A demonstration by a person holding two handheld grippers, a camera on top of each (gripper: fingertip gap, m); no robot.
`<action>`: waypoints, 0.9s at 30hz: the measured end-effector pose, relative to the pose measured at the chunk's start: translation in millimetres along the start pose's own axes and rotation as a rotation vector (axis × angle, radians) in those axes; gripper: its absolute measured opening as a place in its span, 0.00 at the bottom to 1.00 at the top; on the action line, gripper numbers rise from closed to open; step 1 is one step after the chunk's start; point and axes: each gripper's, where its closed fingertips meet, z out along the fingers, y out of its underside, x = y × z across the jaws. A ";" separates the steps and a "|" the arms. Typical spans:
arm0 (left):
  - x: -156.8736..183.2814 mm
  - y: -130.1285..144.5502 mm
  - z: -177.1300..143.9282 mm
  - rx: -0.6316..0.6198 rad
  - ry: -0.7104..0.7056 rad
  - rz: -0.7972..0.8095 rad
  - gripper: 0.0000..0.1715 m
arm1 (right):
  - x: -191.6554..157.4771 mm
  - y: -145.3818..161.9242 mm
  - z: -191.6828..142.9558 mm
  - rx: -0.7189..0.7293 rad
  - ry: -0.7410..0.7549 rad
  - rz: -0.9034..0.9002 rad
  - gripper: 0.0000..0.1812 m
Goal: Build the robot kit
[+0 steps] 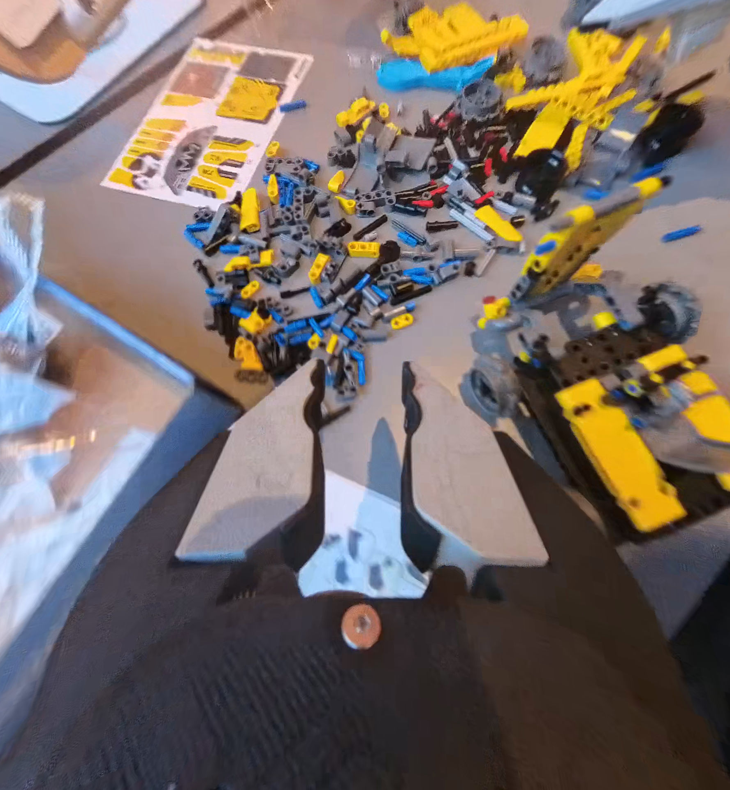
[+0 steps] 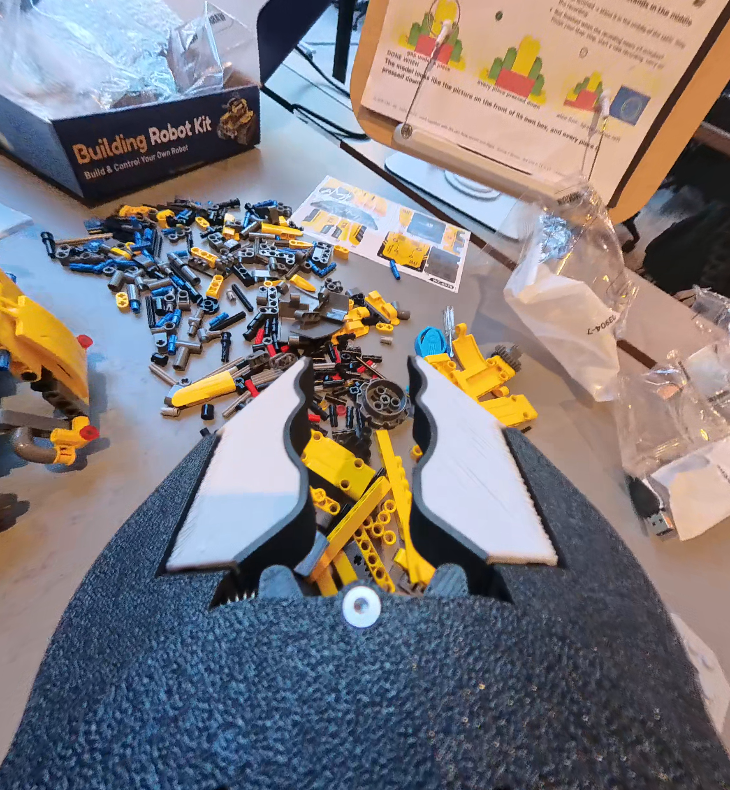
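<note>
Left wrist view: the left gripper (image 1: 362,371) hovers empty, fingers parted, over the near edge of the loose brick pile (image 1: 337,252), beside the half-built yellow vehicle (image 1: 636,410)

Right wrist view: the right gripper (image 2: 359,367) hangs open and empty above yellow beams (image 2: 367,504) and a grey gear wheel (image 2: 383,403)

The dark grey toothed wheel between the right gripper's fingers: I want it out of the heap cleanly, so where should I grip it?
Probably across its outer rim, from straight above. The wheel lies flat with its hub up, and the right gripper is open over it. Black pins crowd its left side, so close slowly.
</note>
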 end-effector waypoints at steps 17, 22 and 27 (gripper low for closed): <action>-4.9 24.1 61.4 -0.449 0.392 0.371 0.00 | -14.1 0.2 -8.8 0.052 -0.070 0.023 0.23; -7.8 25.0 71.2 -0.472 0.365 0.405 0.00 | -16.0 -1.2 -10.8 0.059 -0.072 0.022 0.23; -13.2 25.2 64.8 -0.487 0.351 0.402 0.01 | -19.7 0.2 -11.3 0.053 -0.080 0.013 0.22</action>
